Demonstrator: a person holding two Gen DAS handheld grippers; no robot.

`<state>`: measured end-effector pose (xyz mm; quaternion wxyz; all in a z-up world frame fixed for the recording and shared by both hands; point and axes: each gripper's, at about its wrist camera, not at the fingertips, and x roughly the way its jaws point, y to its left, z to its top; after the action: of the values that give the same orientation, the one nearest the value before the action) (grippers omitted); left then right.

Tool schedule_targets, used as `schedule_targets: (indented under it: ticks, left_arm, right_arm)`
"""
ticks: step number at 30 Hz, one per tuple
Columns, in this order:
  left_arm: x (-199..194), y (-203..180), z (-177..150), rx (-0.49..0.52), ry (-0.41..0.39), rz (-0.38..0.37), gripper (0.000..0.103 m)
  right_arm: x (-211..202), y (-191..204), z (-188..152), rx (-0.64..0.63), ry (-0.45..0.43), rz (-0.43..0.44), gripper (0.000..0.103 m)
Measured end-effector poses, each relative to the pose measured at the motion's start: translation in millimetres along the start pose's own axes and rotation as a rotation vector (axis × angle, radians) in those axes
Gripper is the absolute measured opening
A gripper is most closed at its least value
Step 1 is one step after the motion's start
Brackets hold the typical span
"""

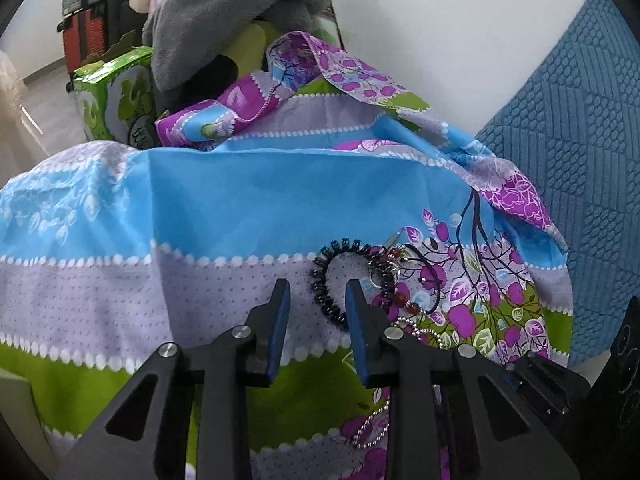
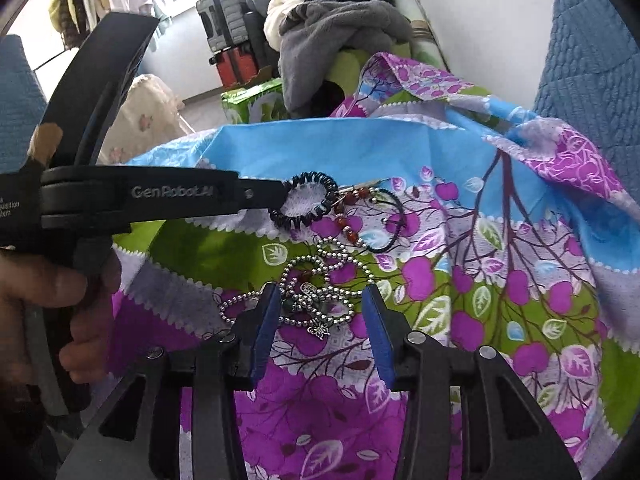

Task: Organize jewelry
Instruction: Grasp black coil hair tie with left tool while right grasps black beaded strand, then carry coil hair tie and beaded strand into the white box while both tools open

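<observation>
A black spiral coil bracelet [image 1: 326, 280] [image 2: 304, 200] lies on the patterned cloth [image 1: 240, 200] [image 2: 480, 280]. Beside it lies a black cord bracelet with red beads [image 1: 412, 280] [image 2: 368, 216]. A tangled silver ball-chain necklace with charms [image 2: 316, 296] [image 1: 372, 420] lies nearer. My left gripper [image 1: 318, 286] is open, its fingers either side of the coil bracelet's near edge; it reaches in from the left in the right wrist view [image 2: 280, 196]. My right gripper [image 2: 320, 292] is open, straddling the silver chain.
A grey fleece pile [image 1: 240, 12] [image 2: 340, 28] and a green box [image 1: 116, 96] [image 2: 252, 100] sit behind the cloth. A blue quilted cushion [image 1: 580, 140] [image 2: 592, 60] stands at the right. A red and grey case [image 2: 232, 40] is at the back.
</observation>
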<state>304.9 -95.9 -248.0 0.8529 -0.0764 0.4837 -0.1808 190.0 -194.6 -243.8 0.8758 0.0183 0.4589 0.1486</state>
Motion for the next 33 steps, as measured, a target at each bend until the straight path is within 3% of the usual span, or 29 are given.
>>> schedule_targets:
  ticks: [4, 9, 12, 17, 23, 33]
  left_arm:
    - [4, -1, 5, 0.015, -0.005, 0.003, 0.029]
    - [8, -11, 6, 0.078, 0.0, 0.034, 0.028]
    - [11, -17, 4, 0.117, 0.006, 0.069, 0.01]
    - [11, -22, 3, 0.128, 0.018, 0.077, 0.008]
    - [-5, -17, -1, 0.087, 0.016, 0.08, 0.008]
    - [-53, 2, -23, -0.004, -0.01, 0.101, 0.008]
  right_arm:
    - [4, 5, -2, -0.027, -0.001, -0.014, 0.035]
    - [5, 9, -3, -0.066, -0.006, -0.061, 0.021]
    - [5, 8, -2, -0.063, -0.003, -0.068, 0.014]
    - [5, 5, 0, -0.042, 0.014, -0.051, 0.006]
    - [-1, 5, 0, -0.014, 0.017, -0.028, 0.006]
    - [-34, 16, 6, -0.025, -0.061, -0.021, 0.005]
